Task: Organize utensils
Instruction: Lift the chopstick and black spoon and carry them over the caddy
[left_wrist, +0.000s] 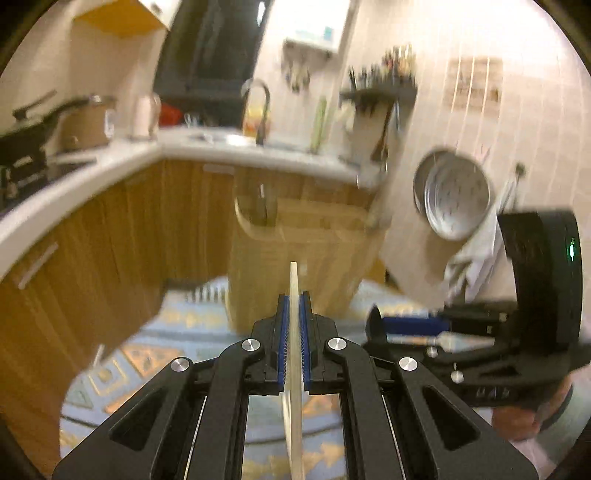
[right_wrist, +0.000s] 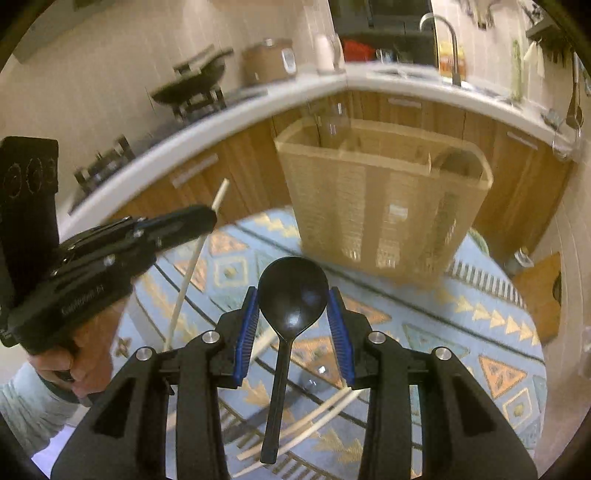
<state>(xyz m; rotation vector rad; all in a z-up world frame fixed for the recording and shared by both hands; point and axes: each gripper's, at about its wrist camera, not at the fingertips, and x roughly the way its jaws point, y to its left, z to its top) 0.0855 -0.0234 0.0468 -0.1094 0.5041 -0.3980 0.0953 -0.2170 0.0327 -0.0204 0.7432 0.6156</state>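
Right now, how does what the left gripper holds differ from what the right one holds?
The left gripper is clamped on a thin, pale chopstick; the right gripper holds a black spoon by its broad bowl. The chopstick's pads sit nearly together; the spoon's pads stand wide apart. The chopstick is a plain stick; the spoon's handle hangs down toward the camera. Both are lifted above the patterned cloth, facing the wicker holder.

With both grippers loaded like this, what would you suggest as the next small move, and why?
Probably carry the left hand-held gripper forward over the wicker basket and let the chopstick down into a compartment. Its jaws are shut on the chopstick, and the basket's open top sits just ahead. The right hand-held gripper holds the black spoon and can follow.
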